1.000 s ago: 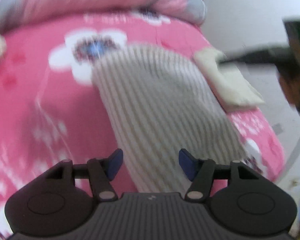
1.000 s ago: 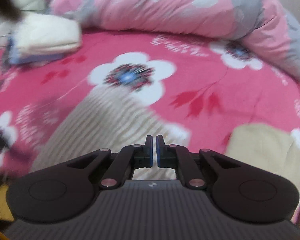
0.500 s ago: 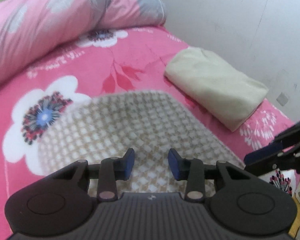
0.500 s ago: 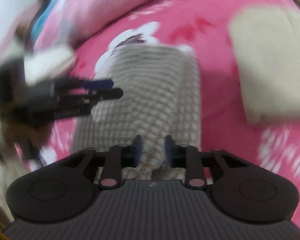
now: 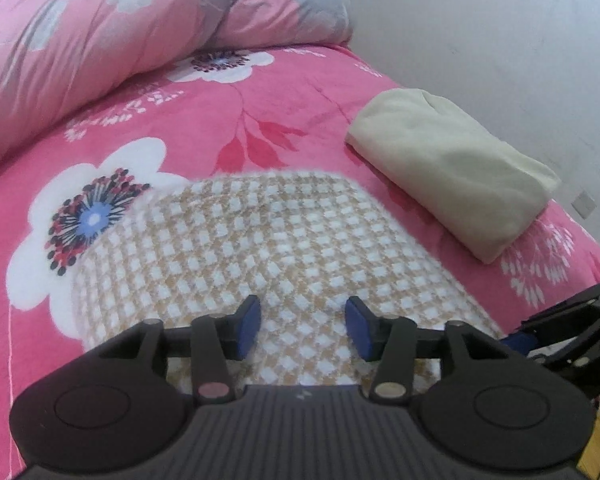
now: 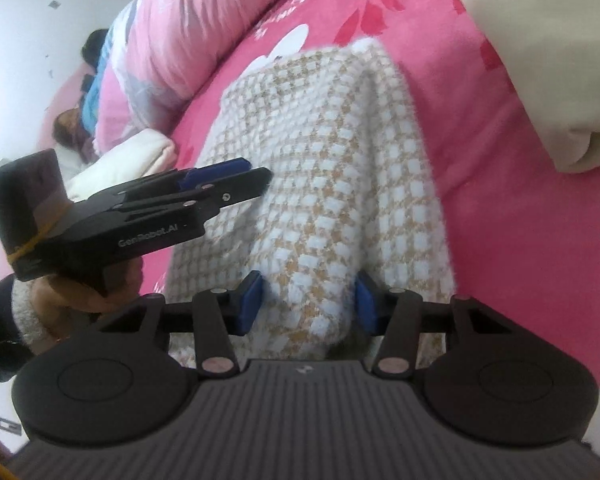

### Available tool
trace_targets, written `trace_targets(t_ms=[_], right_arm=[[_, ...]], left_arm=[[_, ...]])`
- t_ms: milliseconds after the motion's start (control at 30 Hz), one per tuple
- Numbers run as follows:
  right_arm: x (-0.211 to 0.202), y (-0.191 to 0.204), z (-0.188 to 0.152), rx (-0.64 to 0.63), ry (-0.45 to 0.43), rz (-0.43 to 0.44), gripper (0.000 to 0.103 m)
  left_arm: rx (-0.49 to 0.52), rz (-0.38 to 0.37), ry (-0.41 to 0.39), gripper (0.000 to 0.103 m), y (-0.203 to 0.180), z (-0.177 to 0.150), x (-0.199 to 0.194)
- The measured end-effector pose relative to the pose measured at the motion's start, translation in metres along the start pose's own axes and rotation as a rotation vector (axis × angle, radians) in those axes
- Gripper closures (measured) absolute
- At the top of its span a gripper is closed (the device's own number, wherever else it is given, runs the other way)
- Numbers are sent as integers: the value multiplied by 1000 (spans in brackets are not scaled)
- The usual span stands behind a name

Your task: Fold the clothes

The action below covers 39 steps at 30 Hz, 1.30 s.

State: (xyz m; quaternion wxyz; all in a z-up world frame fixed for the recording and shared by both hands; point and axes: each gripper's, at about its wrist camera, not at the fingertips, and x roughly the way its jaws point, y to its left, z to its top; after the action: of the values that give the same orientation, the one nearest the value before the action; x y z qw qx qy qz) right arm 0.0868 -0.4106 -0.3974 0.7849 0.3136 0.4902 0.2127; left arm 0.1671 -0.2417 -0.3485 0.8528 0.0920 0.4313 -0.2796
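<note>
A rolled quilt point(image 5: 100, 36) lies at the left of the pink floral bed point(image 5: 228, 120), a white wall point(image 5: 500, 40) to the right. The left gripper point(image 5: 302, 326), marked "GenRobot.AI", and right gripper point(image 6: 306, 300) are both opening, empty, over the folded checked garment point(image 5: 260, 248) mid-bed. A cream bundle point(image 5: 456, 168) lies near the right edge.

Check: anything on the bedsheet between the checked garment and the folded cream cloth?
Nothing. In the left wrist view only bare pink floral bedsheet lies between the checked garment and the folded cream cloth.
</note>
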Motion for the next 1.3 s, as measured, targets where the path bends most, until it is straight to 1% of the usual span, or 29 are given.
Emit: trace_targets(t_ms=[100,167,200,233,267,367,467,500,567,600,667,733,800,867,900,933,1000,1033,1067,1100,1167,1200,1233,1300], right_arm=[[0,-2,2,-43,22,27,54],[-2,-1,4,-76,27,30,59],[-5,1,5,-92,22,28,66],[-7,2,6,-108,17,25,72],[-10,4,7,-124,12,23,73],[-29,20,17,-160,-48,26,75],[-36,30,23,-230,-83,1,75],[-32,24,23,-220,-79,-9,75],[-23,6,20,-153,-64,-22,75],[-20,-2,18,-121,-60,-26,76],[-23,-4,15,-94,-82,-19,75],[-24,-11,9,-31,-79,-16,72],[-30,-19,-2,33,-80,-6,69],[-41,-21,-14,66,-80,32,63],[-41,-19,-18,55,-60,44,56],[-39,-17,-23,36,-34,53,54],[-31,-12,-30,-15,35,56,53],[-23,-10,-33,-51,83,45,58],[-20,-6,-34,-98,112,51,66],[-20,-2,-34,-148,136,63,77],[-33,-9,-32,-136,131,142,84],[-36,-19,-34,-110,126,148,87],[-38,-31,-37,-80,121,143,89],[-42,-54,-42,-20,111,132,90]], left_arm=[[-1,18,-17,48,-1,-4,-2],[3,27,-26,48,-2,-5,-2],[1,30,-24,48,-2,-4,-2],[-1,35,-22,51,-2,0,-2],[7,37,-30,54,-4,6,-5],[31,40,-57,56,-10,24,-13],[78,15,-68,55,-17,39,-6],[99,13,-56,56,-21,41,2],[158,14,-17,55,-30,41,22],[188,18,-20,56,-34,39,30],[230,25,-38,54,-39,35,41],[258,30,-44,52,-42,33,52],[237,17,-41,50,-38,32,59],[220,2,-39,50,-33,34,61],[217,-3,-40,50,-32,34,62],[214,-9,-41,49,-30,34,63],[217,-15,-43,49,-30,34,63],[224,-14,-43,49,-31,34,63],[230,-14,-43,49,-31,34,62],[236,-13,-44,49,-32,34,62],[237,-14,-46,49,-32,34,63],[233,-16,-46,49,-31,34,67],[229,-17,-46,49,-31,33,70],[233,-11,-47,49,-36,32,72]])
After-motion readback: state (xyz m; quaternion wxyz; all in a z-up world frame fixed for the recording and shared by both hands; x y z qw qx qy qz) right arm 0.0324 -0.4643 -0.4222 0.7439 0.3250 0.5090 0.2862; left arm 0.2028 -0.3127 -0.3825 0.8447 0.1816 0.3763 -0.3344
